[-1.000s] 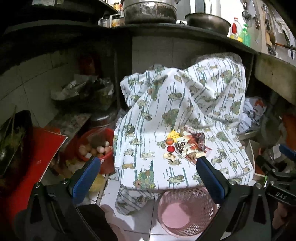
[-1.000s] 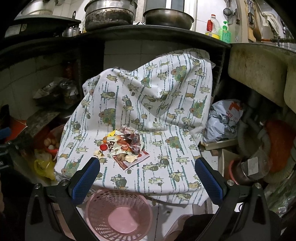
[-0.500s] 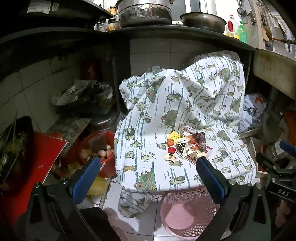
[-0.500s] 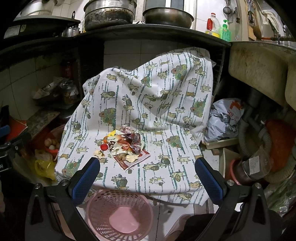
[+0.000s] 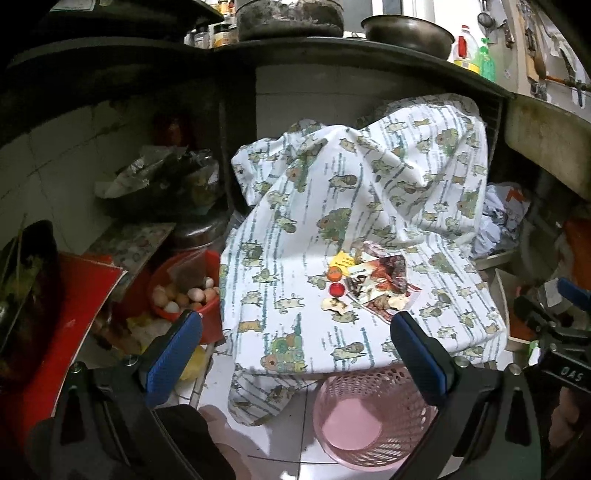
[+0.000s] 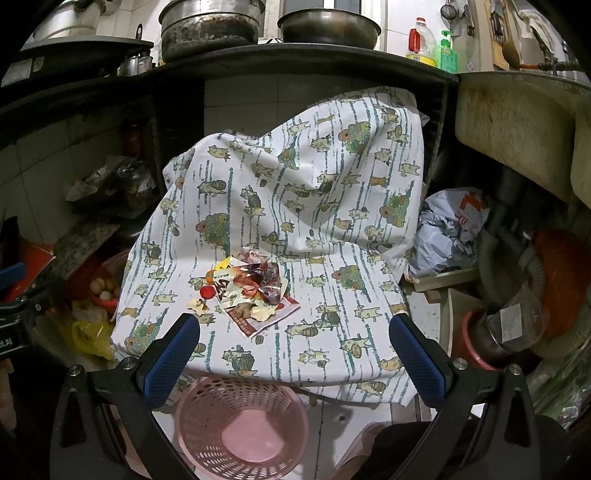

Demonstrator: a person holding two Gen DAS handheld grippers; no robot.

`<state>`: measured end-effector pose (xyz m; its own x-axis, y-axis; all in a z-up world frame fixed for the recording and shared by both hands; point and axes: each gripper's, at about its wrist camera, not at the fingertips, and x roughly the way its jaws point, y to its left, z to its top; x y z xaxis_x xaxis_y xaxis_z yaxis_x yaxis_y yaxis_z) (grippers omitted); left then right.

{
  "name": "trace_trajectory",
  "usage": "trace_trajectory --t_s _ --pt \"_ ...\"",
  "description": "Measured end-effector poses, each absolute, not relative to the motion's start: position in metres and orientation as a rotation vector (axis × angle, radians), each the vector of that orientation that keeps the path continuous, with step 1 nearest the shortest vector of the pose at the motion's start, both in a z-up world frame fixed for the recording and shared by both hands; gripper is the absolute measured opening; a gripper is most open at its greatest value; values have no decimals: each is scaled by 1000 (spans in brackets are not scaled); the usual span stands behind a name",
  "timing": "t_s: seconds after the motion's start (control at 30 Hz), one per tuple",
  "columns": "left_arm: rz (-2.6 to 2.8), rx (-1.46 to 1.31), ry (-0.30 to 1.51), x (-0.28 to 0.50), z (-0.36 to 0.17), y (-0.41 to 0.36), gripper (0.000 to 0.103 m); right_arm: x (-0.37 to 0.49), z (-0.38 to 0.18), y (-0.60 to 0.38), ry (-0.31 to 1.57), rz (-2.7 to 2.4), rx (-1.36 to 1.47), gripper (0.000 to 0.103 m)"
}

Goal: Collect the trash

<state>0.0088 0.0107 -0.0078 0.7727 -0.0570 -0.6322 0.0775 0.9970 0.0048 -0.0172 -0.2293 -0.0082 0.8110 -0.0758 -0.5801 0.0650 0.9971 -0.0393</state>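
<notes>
A pile of trash point(image 5: 373, 282) lies on a patterned white cloth point(image 5: 295, 295): crumpled snack wrappers, a red cap point(image 5: 337, 289), an orange cap point(image 5: 334, 273), a yellow scrap and peel bits. It also shows in the right wrist view point(image 6: 251, 291). A pink mesh basket point(image 5: 365, 417) stands on the floor below the cloth's front edge, seen too in the right wrist view point(image 6: 242, 428). My left gripper point(image 5: 291, 354) is open and empty, short of the pile. My right gripper point(image 6: 293, 352) is open and empty, above the basket.
A red bowl of eggs point(image 5: 184, 295) and a red board point(image 5: 74, 302) sit left of the cloth. A crumpled plastic bag point(image 6: 448, 229), hoses and a sink point(image 6: 517, 122) are to the right. A dark shelf with pots point(image 6: 210, 26) runs overhead.
Both grippers have shifted slightly, the left view rising and drawing back a little. Both stay open; the trash and basket have not moved.
</notes>
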Motion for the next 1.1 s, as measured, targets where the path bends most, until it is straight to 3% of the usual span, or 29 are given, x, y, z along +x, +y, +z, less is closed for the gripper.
trace_trajectory --t_s 0.33,0.73,0.9,1.1 --pt "5 115 670 13 -10 7 102 -19 -5 -228 577 -56 -26 103" --pt "-24 -24 799 118 44 19 102 63 108 -273 527 -13 -37 103" --pt "-54 2 807 161 47 10 102 99 116 -275 575 50 -16 95" --pt "-97 5 903 197 5 2 102 148 58 -261 785 102 57 75"
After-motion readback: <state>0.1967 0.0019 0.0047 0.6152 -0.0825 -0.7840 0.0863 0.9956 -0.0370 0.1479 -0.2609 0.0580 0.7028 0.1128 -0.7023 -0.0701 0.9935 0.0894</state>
